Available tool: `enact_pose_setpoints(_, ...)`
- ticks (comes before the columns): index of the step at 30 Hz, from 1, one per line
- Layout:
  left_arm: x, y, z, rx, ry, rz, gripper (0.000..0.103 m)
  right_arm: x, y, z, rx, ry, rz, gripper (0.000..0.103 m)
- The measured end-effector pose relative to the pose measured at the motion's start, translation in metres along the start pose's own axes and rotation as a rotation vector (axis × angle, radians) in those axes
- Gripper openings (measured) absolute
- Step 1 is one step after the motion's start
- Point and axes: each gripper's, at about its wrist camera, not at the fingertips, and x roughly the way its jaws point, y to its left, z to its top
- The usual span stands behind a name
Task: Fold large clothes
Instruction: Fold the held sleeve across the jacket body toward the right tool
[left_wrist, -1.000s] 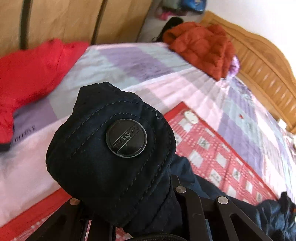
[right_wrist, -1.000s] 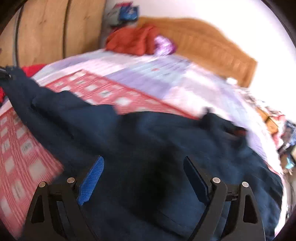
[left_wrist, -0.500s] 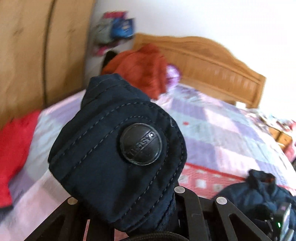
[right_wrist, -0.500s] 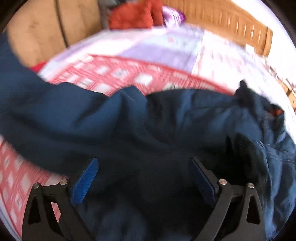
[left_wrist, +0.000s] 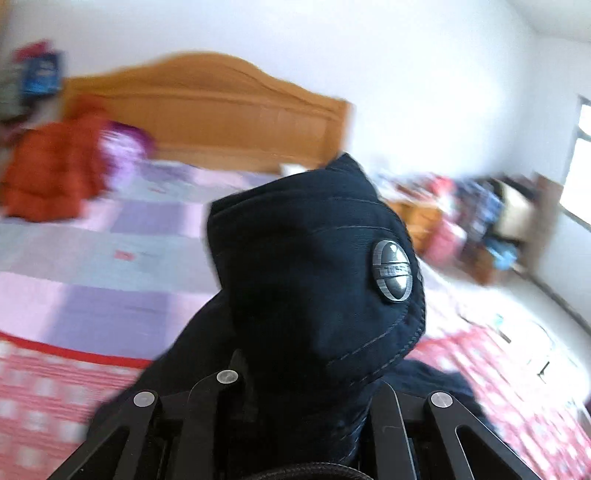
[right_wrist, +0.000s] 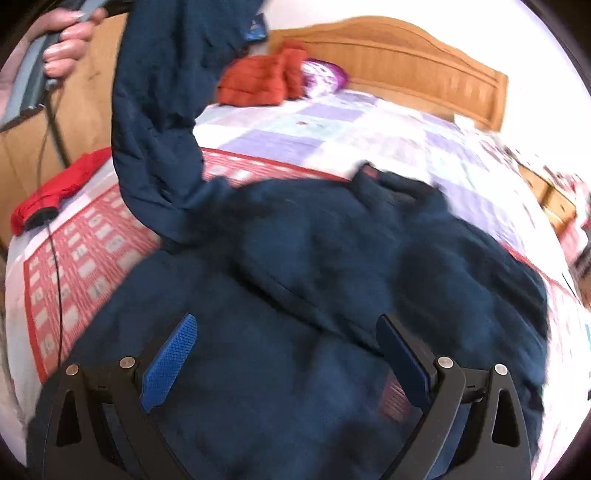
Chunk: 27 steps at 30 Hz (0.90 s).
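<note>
A bed (right_wrist: 369, 125) with a lilac, pink and pale-blue patchwork cover stands against a white wall, its arched wooden headboard (right_wrist: 399, 55) at the far end; a red-and-white checked sheet (right_wrist: 85, 258) covers the near part of the mattress. The navy jacket (right_wrist: 295, 295) lies spread over this checked sheet, its body filling the lower half of the right wrist view, with the collar (right_wrist: 384, 181) at the far edge, toward the headboard. One sleeve (right_wrist: 159, 110) rises from the left side of the jacket body, its long axis nearly vertical, up to the top of the frame. The left gripper (left_wrist: 295, 391) is clamped on the sleeve cuff (left_wrist: 314, 280), which stands up out of it and bears a round metal snap button (left_wrist: 392, 271) facing right in the left wrist view. The person's left hand (right_wrist: 68, 40) grasps the gripper handle at the upper left. The right gripper (right_wrist: 288, 354) hovers over the jacket body with its blue-padded fingers (right_wrist: 170, 362) spread wide apart and nothing between them. An orange-red garment (right_wrist: 266, 79) and a purple bundle (right_wrist: 325, 75) lie near the headboard; a red garment (right_wrist: 59, 188) lies at the left edge of the bed. The left wrist view is motion-blurred
</note>
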Motion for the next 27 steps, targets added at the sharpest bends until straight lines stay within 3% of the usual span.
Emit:
enact_pose_setpoints(5,0.097,-0.100,-0.068,0.093,0.161,-0.074,0.013,-0.042,-0.076,-0.046,0.069,0.026,-0.091,0.099)
enact_pose_setpoints(11,0.181,-0.152,-0.151,0.178,0.333,-0.001,0.013,-0.071,-0.135,-0.099,0.137,0.068,-0.182,0.099)
enact_pose_setpoints(14,0.188,-0.165,-0.174,0.246,0.328,0.036,0.014,-0.077,-0.151,-0.117,0.161,0.079,-0.196,0.099)
enact_pose_setpoints(19,0.190,-0.171,-0.175,0.276,0.320,0.047,0.016,-0.075,-0.161,-0.127,0.198,0.080,-0.190,0.099)
enact_pose_setpoints(23,0.181,-0.176,-0.169,0.216,0.329,-0.022,0.041,-0.068,-0.165,-0.108,0.247,0.049,-0.186,0.099)
enact_pose_setpoints(27,0.152,-0.172,-0.159,0.128,0.299,-0.112,0.045,-0.066,-0.170,-0.076,0.271,-0.004,-0.224,0.100)
